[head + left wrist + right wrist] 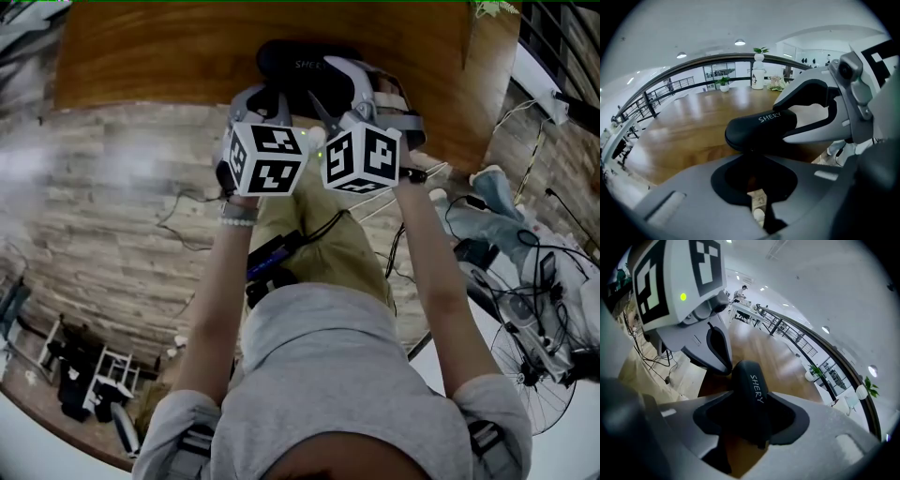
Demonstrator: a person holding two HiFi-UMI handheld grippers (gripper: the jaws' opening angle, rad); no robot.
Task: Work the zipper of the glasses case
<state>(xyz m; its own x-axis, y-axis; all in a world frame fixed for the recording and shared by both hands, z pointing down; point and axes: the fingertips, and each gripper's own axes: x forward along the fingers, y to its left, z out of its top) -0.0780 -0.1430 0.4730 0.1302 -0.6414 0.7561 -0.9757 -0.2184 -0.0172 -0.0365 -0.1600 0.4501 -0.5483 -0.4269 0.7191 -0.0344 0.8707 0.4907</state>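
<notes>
The left gripper (269, 94) is clenched: in the left gripper view its jaws (757, 190) stand together just under the near end of the black oval glasses case (761, 126). A thin dark part runs down from the case into the closed jaws, but I cannot tell if it is the zipper pull.

The right gripper (339, 82) grasps the case. In the right gripper view its jaws (752, 420) stand wide and the case (750, 390) sits upright on its edge between the dark pads, touching both, with white letters on its side.

In the head view the case (298, 58) is at the near edge of the brown wooden table (159, 56), between the two grippers, the left one at its left end and the right one at its right end. The two cubes with square markers are side by side, just apart.

On the far part of the table stands a white vase with a green plant (758, 75), well apart from the case.
</notes>
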